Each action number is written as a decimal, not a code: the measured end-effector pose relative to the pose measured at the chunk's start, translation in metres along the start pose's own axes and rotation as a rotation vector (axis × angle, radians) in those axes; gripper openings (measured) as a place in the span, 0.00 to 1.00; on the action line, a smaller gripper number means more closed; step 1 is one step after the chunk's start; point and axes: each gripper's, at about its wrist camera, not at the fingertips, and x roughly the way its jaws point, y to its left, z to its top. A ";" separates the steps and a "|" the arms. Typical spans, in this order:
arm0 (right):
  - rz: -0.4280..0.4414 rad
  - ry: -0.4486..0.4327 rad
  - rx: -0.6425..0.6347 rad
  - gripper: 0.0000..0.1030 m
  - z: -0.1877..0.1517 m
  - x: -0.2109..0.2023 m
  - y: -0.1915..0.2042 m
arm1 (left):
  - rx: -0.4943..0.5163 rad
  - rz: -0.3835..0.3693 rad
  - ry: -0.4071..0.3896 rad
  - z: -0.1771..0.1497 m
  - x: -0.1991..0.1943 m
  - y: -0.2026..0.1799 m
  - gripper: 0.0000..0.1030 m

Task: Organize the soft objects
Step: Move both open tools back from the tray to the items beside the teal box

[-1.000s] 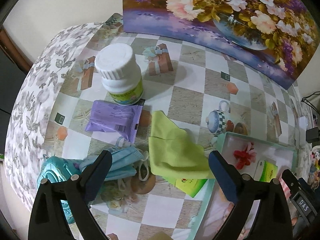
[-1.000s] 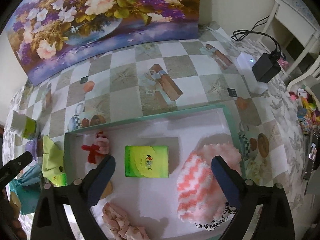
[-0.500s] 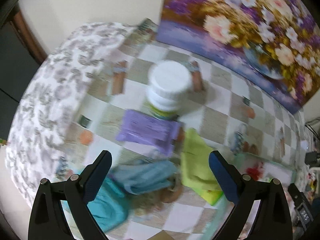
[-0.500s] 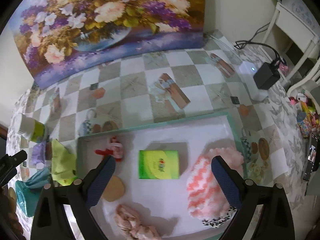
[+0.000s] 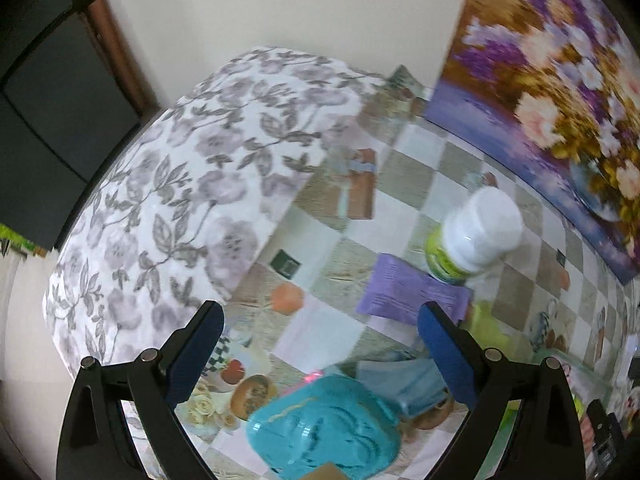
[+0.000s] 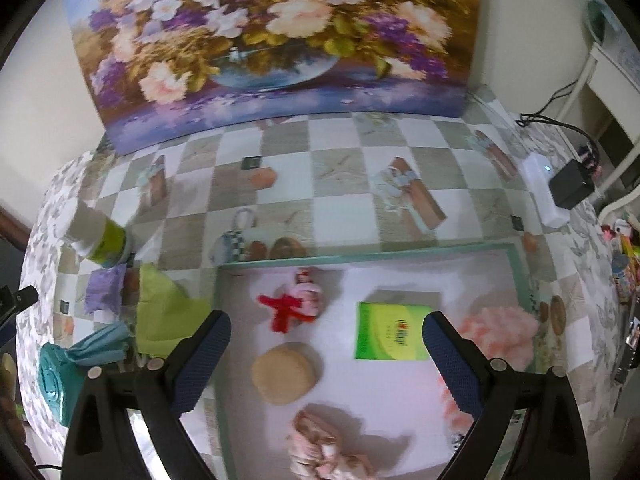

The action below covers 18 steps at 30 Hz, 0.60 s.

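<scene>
My left gripper (image 5: 320,344) is open and empty above the table's left part. Below it lie a teal case (image 5: 324,426), a blue face mask (image 5: 404,380), a purple packet (image 5: 412,294) and a lime cloth (image 5: 486,324). My right gripper (image 6: 326,344) is open and empty above a teal-rimmed white tray (image 6: 360,258). The tray holds a pink toy with a red bow (image 6: 298,304), a green tissue pack (image 6: 392,330), a tan round puff (image 6: 284,372), a pink fluffy cloth (image 6: 498,330) and a pink scrunchie (image 6: 320,440). The lime cloth (image 6: 160,310), mask (image 6: 102,344) and packet (image 6: 104,288) lie left of the tray.
A white-capped bottle (image 5: 472,232) stands behind the purple packet; it also shows in the right wrist view (image 6: 98,236). A flower painting (image 6: 272,40) leans on the back wall. A black charger (image 6: 570,188) and cable sit at the right. The table's left edge (image 5: 68,300) drops off.
My left gripper has swung left and pulled back, so the teal case now sits under it. My right gripper has moved back; the tan puff is now in full view.
</scene>
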 end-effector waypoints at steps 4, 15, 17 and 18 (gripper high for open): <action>0.063 0.010 -0.052 0.96 -0.004 0.006 0.026 | -0.027 -0.002 0.011 0.001 0.003 0.010 0.95; 0.158 0.035 -0.166 0.96 -0.019 0.023 0.084 | -0.029 -0.055 0.056 0.001 0.017 0.009 0.95; 0.178 0.042 -0.183 0.96 -0.021 0.028 0.092 | -0.021 -0.058 0.060 0.000 0.018 0.005 0.95; 0.187 0.048 -0.191 0.96 -0.022 0.030 0.096 | -0.015 -0.059 0.063 0.000 0.019 0.003 0.95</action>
